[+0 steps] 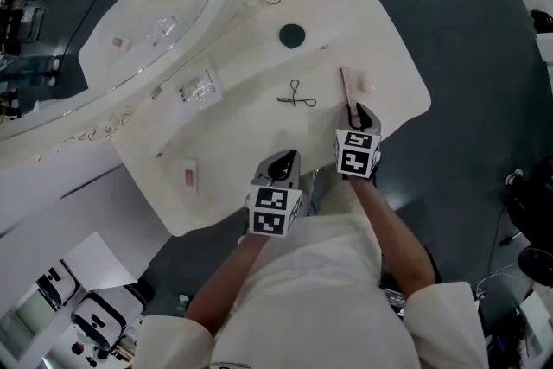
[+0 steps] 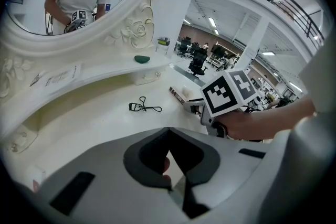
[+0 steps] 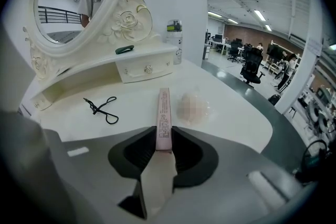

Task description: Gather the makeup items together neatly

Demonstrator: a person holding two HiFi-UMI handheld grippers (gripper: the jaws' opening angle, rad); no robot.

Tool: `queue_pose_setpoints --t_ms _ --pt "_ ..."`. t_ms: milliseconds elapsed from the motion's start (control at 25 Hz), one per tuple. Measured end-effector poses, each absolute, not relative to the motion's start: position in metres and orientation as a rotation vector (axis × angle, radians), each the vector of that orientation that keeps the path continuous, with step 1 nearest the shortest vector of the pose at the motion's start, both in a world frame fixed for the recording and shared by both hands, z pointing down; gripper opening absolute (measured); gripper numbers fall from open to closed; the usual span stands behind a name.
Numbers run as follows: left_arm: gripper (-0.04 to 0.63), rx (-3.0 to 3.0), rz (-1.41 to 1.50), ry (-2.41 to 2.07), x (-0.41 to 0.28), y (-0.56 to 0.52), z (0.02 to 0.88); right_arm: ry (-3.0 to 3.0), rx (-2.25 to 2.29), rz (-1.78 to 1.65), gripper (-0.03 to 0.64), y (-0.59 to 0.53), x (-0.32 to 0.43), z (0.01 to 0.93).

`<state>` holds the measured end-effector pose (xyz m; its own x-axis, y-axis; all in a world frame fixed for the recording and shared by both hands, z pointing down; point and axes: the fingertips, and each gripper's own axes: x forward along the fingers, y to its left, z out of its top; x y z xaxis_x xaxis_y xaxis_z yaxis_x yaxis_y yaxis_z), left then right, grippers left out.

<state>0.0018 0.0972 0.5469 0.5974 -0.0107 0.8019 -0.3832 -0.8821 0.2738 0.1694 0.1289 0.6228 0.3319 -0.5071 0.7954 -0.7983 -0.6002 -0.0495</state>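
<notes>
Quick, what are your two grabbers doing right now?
Left gripper: closed, holding nothing.
Right gripper: closed on the near end of the long pink box.

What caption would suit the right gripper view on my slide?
Right gripper grips a slim pink box beside a pale sponge on the vanity.
</notes>
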Motion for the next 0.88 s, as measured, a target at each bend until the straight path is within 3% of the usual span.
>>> queue_pose_setpoints --t_ms 880 --pt "-0.002 2.395 1.196 -0.317 0.019 0.094 0.547 -1.111 2.21 1.192 0.095 0.131 0.174 0.632"
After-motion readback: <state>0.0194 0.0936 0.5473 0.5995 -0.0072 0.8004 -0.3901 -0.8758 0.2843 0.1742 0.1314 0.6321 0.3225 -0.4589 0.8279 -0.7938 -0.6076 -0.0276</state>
